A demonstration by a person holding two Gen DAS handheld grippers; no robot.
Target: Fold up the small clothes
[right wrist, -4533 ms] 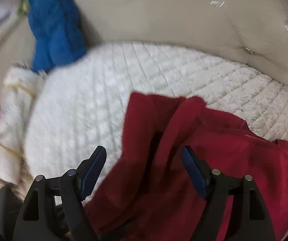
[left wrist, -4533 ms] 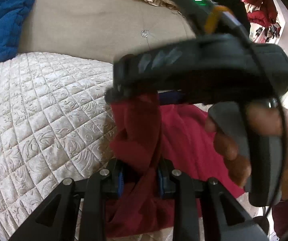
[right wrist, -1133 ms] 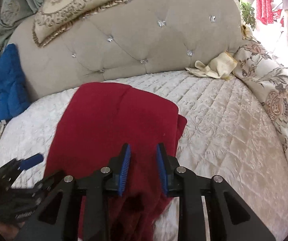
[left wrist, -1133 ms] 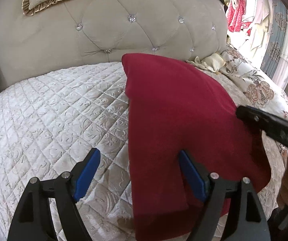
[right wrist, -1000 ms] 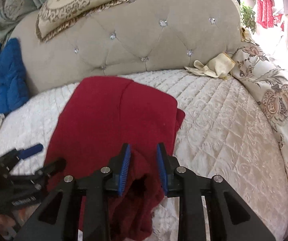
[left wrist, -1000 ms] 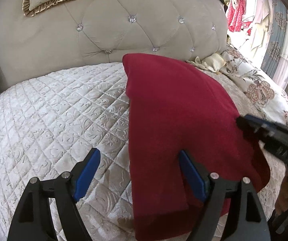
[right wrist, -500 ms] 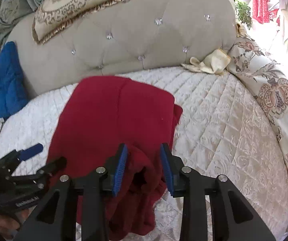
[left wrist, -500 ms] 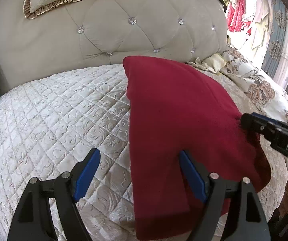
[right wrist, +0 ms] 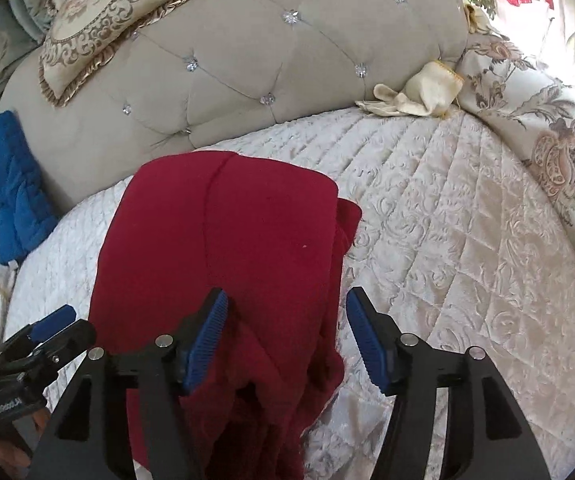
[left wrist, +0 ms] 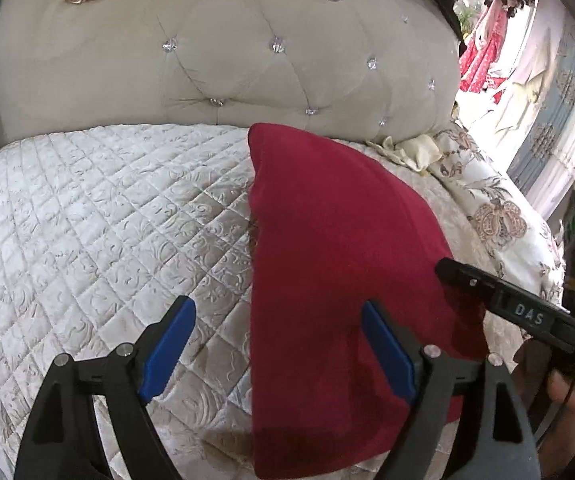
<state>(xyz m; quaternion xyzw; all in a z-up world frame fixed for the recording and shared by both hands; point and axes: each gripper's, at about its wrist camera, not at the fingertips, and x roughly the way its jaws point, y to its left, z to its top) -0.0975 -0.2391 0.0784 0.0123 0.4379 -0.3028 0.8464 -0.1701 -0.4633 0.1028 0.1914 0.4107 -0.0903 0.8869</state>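
Your right gripper [right wrist: 285, 330] has just opened, releasing the garment [left wrist: 327, 264]. It lies folded mid-bed [left wrist: 107, 220], toward the headboard. Left gripper [left wrist: 277, 346] stays open. Fold again.

Bare quilt [right wrist: 467, 240] right of red garment [right wrist: 227, 240]; headboard [right wrist: 247, 60] blocks behind.

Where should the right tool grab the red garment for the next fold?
Judging from the right wrist view, take the red garment at its bunched near-right corner, coming in from the near edge. There the cloth is rumpled and raised off the quilt, giving the open right tool a ridge to pinch; the rest lies flat.
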